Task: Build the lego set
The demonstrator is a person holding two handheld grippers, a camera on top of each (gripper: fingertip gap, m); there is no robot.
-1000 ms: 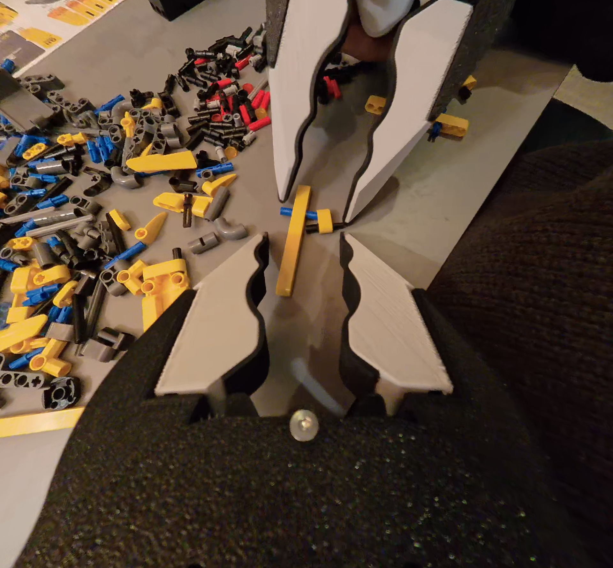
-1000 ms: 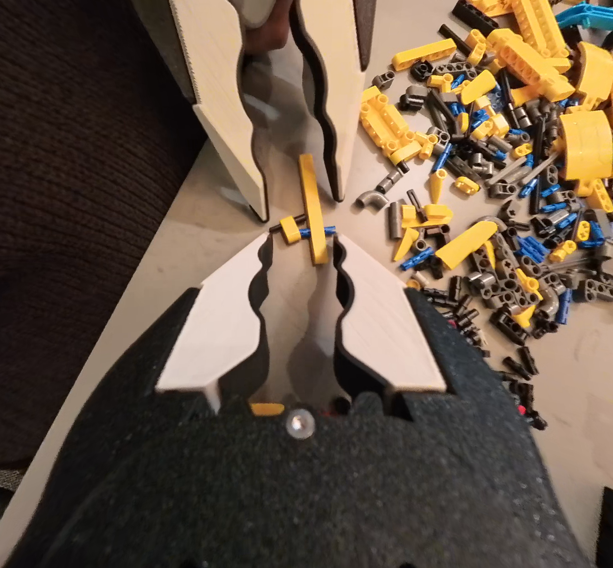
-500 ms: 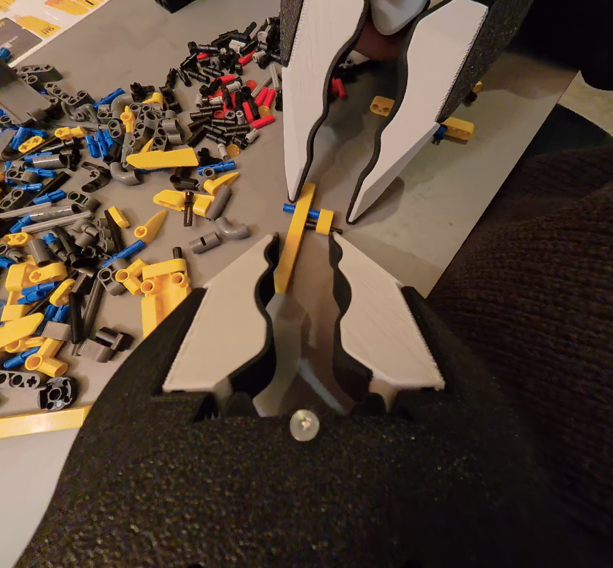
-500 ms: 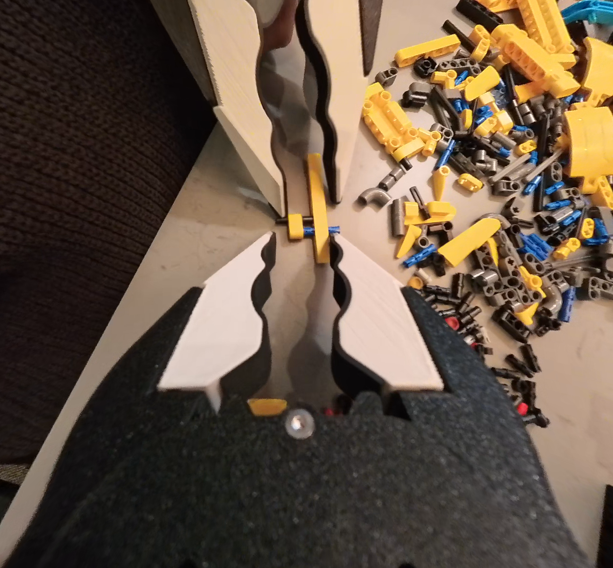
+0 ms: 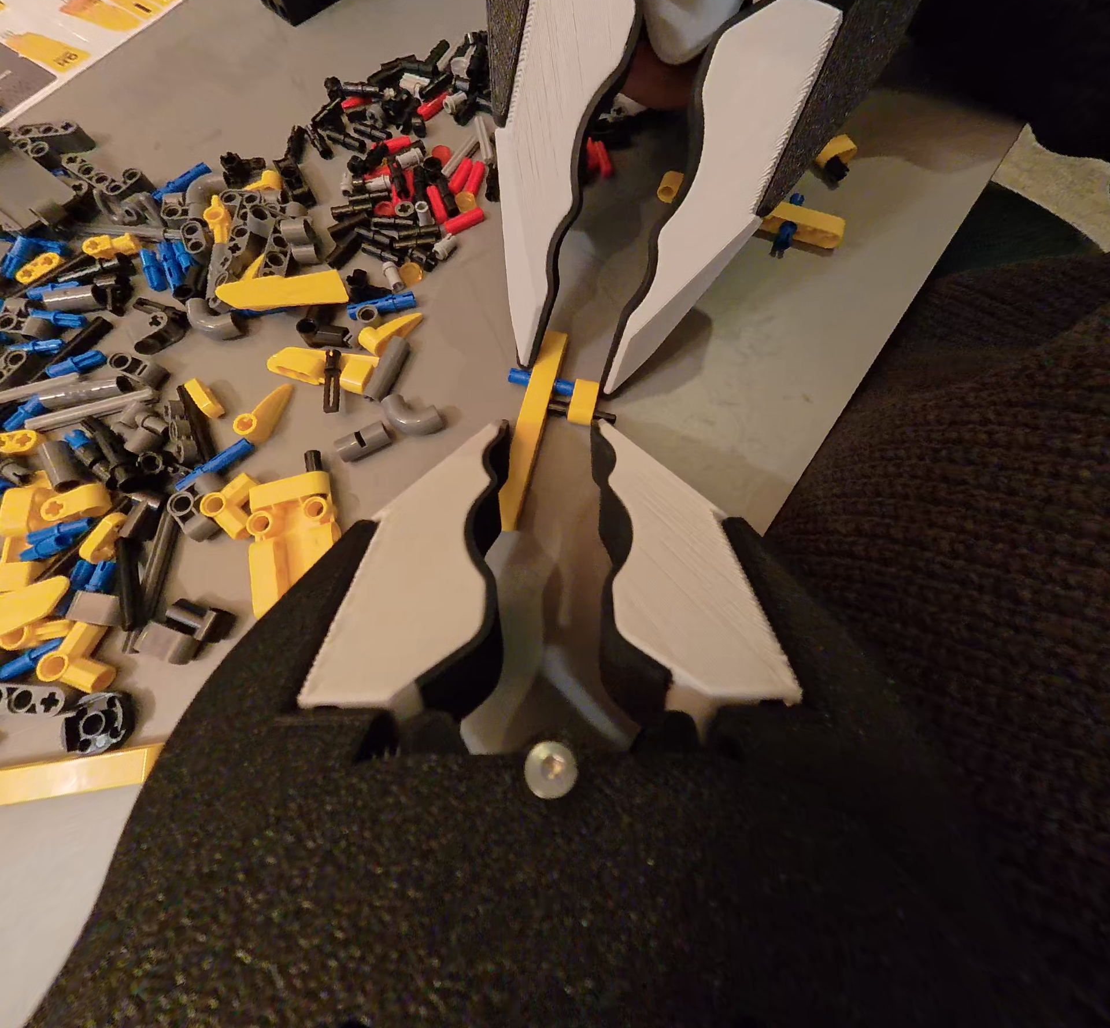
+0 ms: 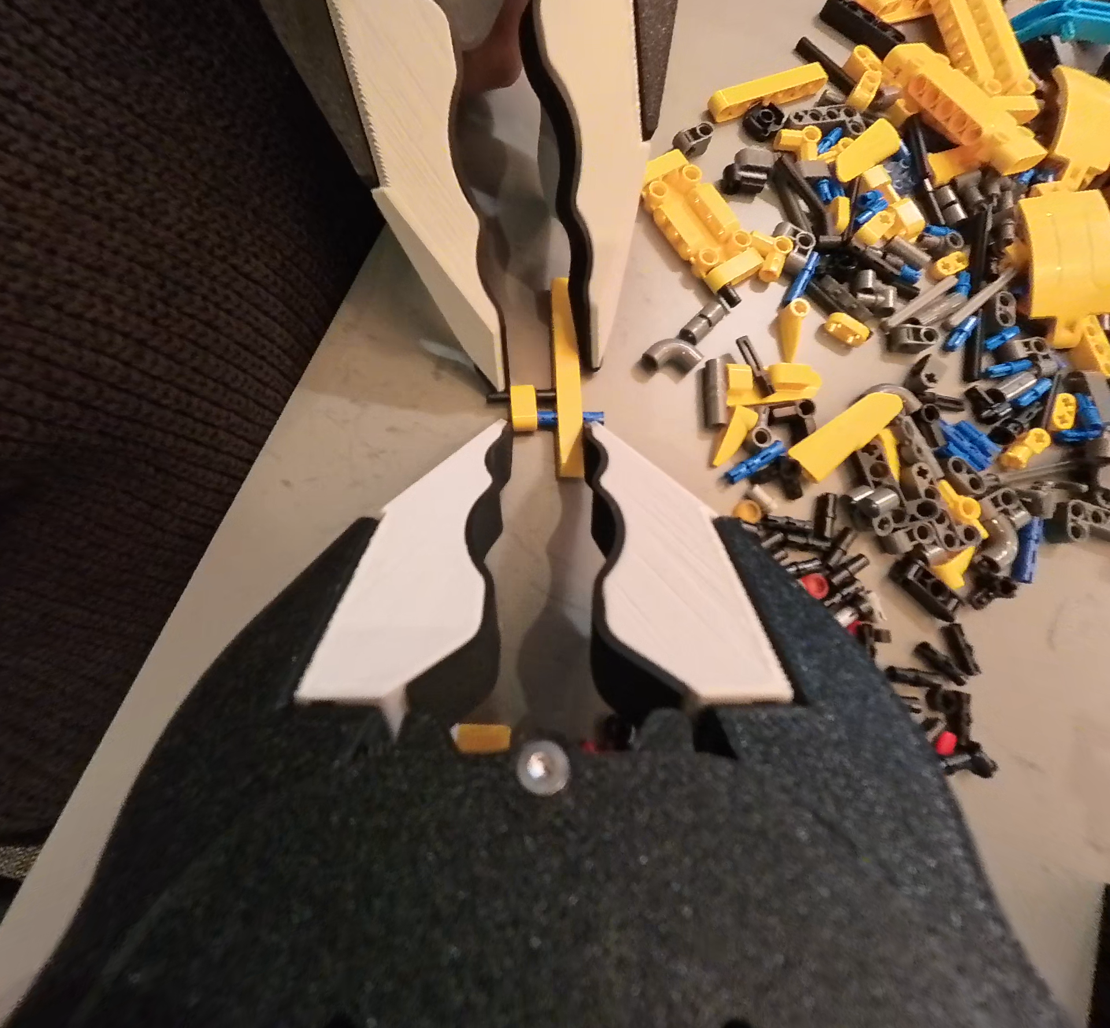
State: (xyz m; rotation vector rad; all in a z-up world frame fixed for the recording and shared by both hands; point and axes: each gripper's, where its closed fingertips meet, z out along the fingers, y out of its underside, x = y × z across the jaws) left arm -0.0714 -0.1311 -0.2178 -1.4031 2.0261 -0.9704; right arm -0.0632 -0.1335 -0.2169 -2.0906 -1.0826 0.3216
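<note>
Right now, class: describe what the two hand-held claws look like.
Both match. The left claw has two pale grey-white ribbed plastic fingers with wavy black-padded inner edges, set in a rough, speckled black body with one silver screw at the centre. The right claw has the same build. A dark knitted sleeve shows beside them.

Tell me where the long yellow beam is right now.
The long yellow beam lies on the grey table between the tips of the left gripper and right gripper, near the table's edge.
</note>
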